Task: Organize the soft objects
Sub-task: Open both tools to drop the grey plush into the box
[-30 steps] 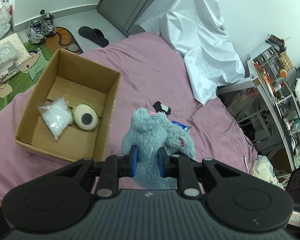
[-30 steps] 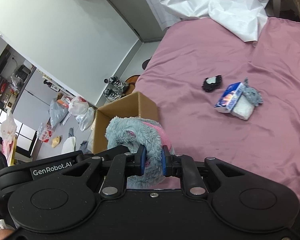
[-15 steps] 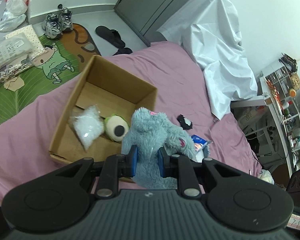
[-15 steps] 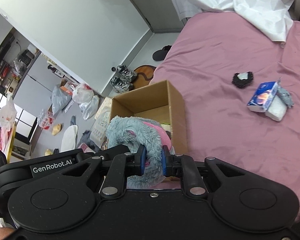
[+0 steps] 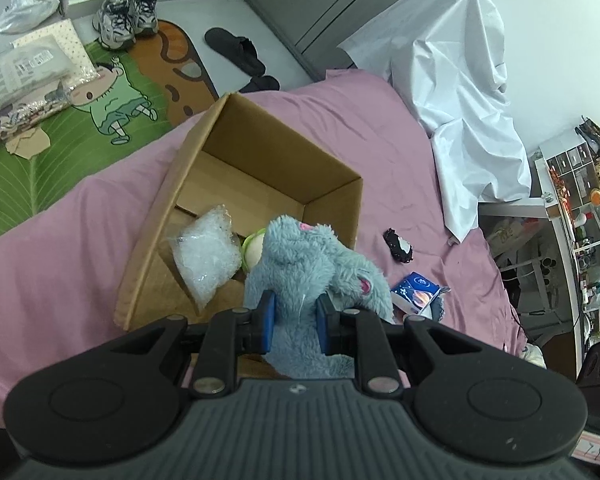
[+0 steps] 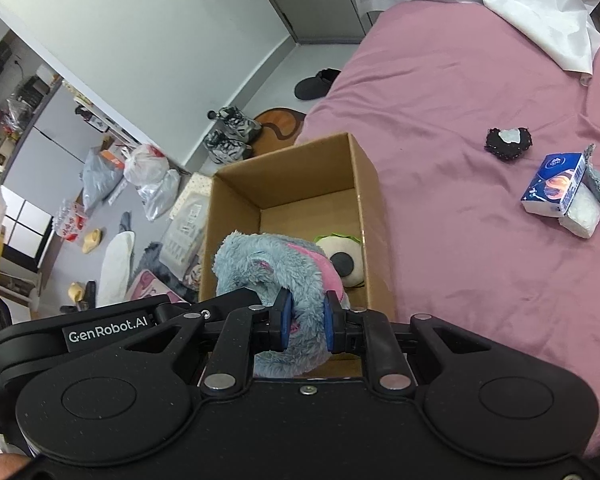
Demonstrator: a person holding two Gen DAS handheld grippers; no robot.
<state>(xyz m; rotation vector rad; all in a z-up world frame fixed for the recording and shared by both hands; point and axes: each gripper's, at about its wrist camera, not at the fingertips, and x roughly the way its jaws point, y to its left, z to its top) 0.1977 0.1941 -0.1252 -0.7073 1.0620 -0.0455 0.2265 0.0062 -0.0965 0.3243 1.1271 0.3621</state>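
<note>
Both grippers are shut on one grey-blue plush toy with pink patches [image 5: 300, 264] [image 6: 272, 268]. My left gripper [image 5: 296, 322] pinches it from one side, my right gripper [image 6: 305, 322] from the other. The toy hangs over the near end of an open cardboard box [image 5: 256, 124] [image 6: 364, 184] on the pink bed. In the box lie a clear bag of white filling [image 5: 206, 256] and a green-rimmed eyeball plush [image 6: 342, 258], partly hidden in the left wrist view [image 5: 252, 250].
On the pink sheet [image 6: 460, 92] right of the box lie a small black pouch [image 6: 508, 142] [image 5: 398, 246], a blue tissue pack [image 6: 554, 186] [image 5: 414, 294] and a white bag. A white cover [image 5: 460, 92] drapes the far end. Shoes, slippers and bags lie on the floor.
Both grippers have carried the plush toy left from over the sheet to above the box's near end. The grip on it is unchanged.
</note>
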